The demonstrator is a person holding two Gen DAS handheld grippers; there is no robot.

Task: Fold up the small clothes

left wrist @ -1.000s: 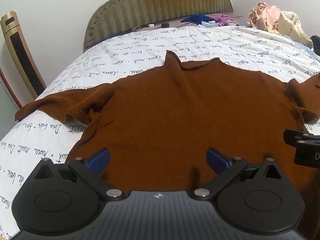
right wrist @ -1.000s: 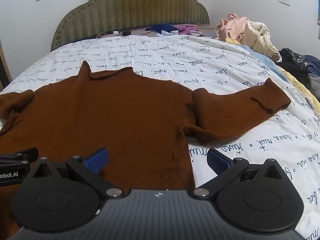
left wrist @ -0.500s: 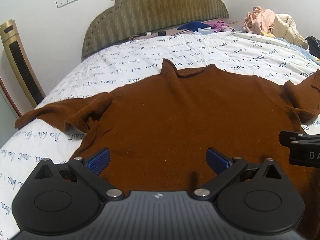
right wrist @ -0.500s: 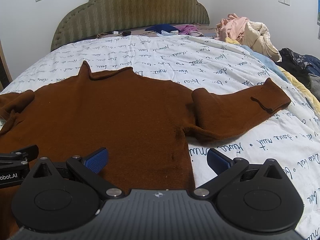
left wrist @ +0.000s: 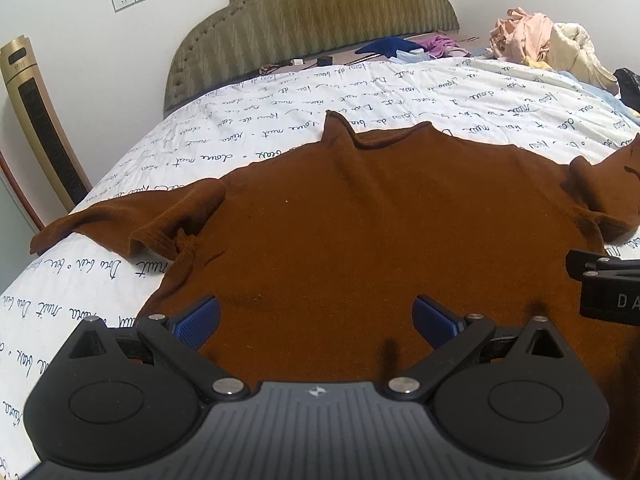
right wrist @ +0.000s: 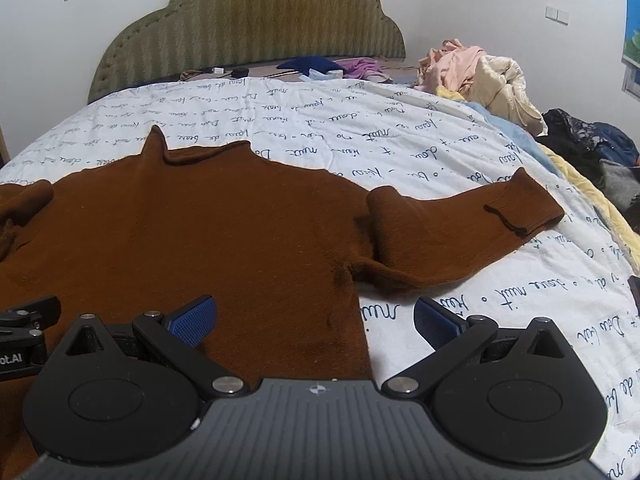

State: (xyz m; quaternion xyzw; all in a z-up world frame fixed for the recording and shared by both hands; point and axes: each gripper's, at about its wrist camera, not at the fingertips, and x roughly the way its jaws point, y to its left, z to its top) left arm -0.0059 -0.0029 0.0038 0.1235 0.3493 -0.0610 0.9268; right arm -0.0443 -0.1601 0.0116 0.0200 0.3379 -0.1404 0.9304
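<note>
1. Left wrist view: our left gripper (left wrist: 316,316) is hovering with its blue-padded jaws spread wide and holding nothing, low over the hem end of the rust-brown knitted sweater (left wrist: 360,220). The sweater is lying flat on the white quilt printed with cursive script (left wrist: 280,120), collar pointing toward the olive padded headboard (left wrist: 312,20). Its left sleeve (left wrist: 132,216) is lying bunched and partly doubled over.
2. Right wrist view: our right gripper (right wrist: 316,316) is likewise gaping and empty, straddling the sweater's right side seam. The right sleeve (right wrist: 460,232) is stretching outward, its ribbed cuff (right wrist: 516,216) curling.
3. We are judging the knit soft, limp and light, likely to sag and stretch, so we are favouring pinches at the hem corners or the cuffs.
</note>
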